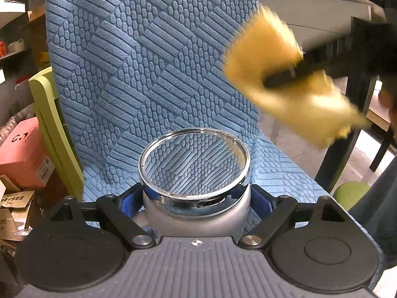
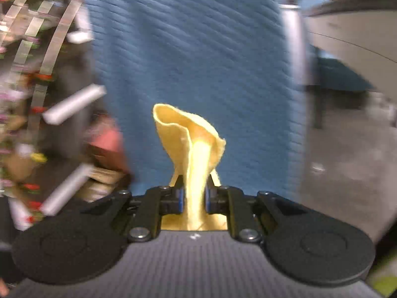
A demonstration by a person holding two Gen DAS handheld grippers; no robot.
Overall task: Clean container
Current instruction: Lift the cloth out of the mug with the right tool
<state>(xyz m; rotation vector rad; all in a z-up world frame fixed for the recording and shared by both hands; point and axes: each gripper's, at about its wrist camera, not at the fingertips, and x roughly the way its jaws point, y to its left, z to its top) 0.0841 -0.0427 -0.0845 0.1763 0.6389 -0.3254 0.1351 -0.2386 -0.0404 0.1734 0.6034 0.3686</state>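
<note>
Nearest the lens in the left wrist view, the left gripper is seen with its jaws spread wide around a clear round glass container with a silvery-looking base, and its blue finger pads are pressed against the container's sides, so the container is held. The container's mouth is turned away from the camera, and the textured blue fabric cover with a raised brick-like pattern is seen through the glass. This cover is draped over a pale green chair, of which only an edge is shown at the left. Above and to the right of the container, apart from it, a yellow cleaning cloth is blurred in the air, pinched by the black right gripper. A pink cardboard box is seen low at the left, and a dark-framed table at the right.

Closest in the right wrist view, the right gripper is shown with its jaws drawn narrow, clamped on the yellow cleaning cloth, which is folded into an upright funnel between the blue pads. Behind it, the blue fabric cover is smeared by blur. The container cannot be made out in this view
</note>
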